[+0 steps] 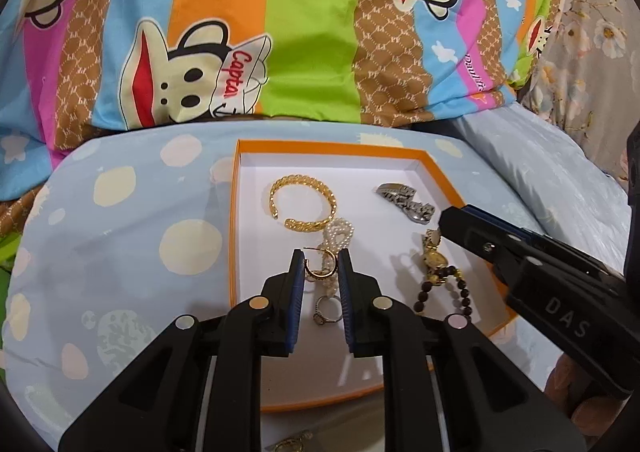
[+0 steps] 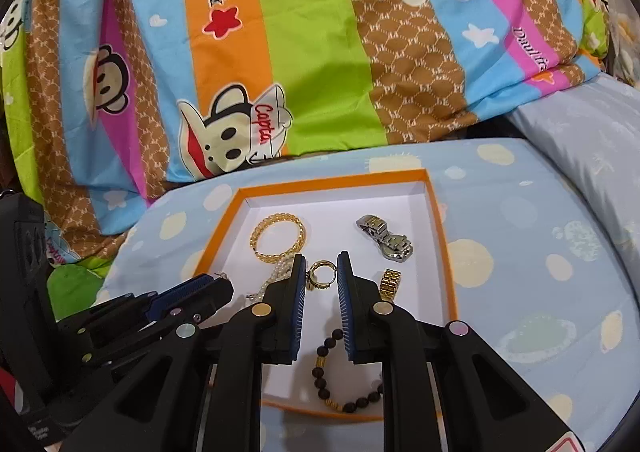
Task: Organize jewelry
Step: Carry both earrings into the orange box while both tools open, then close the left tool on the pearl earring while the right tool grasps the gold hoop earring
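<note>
Left gripper (image 1: 320,257): clenched, and it seems to pinch a gold hoop earring (image 1: 318,274) between its blue pads.
Right gripper (image 2: 320,265): also clenched, apparently on the second hoop earring (image 2: 321,263).
Where they are: both earrings hang over the orange box (image 1: 234,212), above its white floor.
Handling: I judge them very light, stiff, thin and smooth, so they could easily twist or slip out.
Where to hold: across the hoop's thicker curve, not the fine post.
Below: a pearl strand (image 1: 340,230), small ring (image 1: 326,308), gold bangle (image 1: 304,204), silver watch (image 1: 408,200) and dark bead bracelet (image 1: 444,292) lie close together, so an earring could snag on them.
Beyond: the box sits on a soft bed (image 1: 120,232), so I would expect it to tip under pressure.
</note>
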`<state>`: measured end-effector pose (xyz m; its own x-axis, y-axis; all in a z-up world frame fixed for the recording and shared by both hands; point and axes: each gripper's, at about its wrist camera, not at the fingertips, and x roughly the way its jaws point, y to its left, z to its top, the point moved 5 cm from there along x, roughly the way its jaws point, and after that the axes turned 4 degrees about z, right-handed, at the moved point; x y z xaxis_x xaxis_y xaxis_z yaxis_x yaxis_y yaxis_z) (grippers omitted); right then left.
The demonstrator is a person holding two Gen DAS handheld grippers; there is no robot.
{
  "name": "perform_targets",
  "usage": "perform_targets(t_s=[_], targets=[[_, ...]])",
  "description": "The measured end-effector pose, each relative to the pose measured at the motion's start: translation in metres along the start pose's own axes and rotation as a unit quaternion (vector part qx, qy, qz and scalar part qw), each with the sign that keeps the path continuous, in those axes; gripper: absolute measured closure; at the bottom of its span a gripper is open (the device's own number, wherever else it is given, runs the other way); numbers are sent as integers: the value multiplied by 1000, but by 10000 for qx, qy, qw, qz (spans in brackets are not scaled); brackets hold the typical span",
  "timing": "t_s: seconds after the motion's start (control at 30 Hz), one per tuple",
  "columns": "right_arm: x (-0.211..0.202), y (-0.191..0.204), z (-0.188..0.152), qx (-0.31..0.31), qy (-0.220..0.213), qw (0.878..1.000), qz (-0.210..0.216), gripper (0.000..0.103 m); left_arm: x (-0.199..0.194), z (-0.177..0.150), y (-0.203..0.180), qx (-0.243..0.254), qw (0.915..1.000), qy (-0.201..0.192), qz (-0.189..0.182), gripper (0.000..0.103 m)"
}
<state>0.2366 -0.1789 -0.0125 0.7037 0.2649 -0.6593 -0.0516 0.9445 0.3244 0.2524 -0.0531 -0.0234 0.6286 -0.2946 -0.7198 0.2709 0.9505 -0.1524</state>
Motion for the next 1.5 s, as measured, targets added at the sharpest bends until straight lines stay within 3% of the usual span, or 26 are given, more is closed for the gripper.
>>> perform_targets(t_s=[0.5, 0.6, 0.63, 0.73, 0.87, 1.03, 1.2, 1.33, 1.5], targets=[[27, -7, -9, -9, 158, 9999, -33, 86, 12, -7, 8, -84, 9999, 58, 21, 86], [25, -6, -7, -14, 91, 10000, 9, 86, 10, -7, 8, -74, 9999, -28, 78, 76], [23, -6, -7, -29, 59, 10000, 16, 85, 8, -6, 9, -95, 9999, -76, 97, 65], [11, -6, -2, -11, -144, 9999, 22, 81, -2, -2, 12, -244, 9993, -282, 67, 48], [-28, -10, 8, 20, -592, 9982, -40, 80, -33, 10, 25, -540, 9960, -709, 4, 48], [-84, -15, -4, -28, -897, 9958, -152, 72, -72, 7, 43, -732, 9934, -883, 71, 48], [-108, -11, -57, -114, -629, 9975, -318, 72, -91, -35, 52, -616, 9963, -556, 215, 47], [-98, 3, -103, -136, -114, 9996, -232, 72, -88, -79, 53, -600, 9979, -60, 246, 47], [-81, 26, -131, -198, 337, 9992, -47, 72, -83, -113, 56, -745, 9966, 281, 230, 47]])
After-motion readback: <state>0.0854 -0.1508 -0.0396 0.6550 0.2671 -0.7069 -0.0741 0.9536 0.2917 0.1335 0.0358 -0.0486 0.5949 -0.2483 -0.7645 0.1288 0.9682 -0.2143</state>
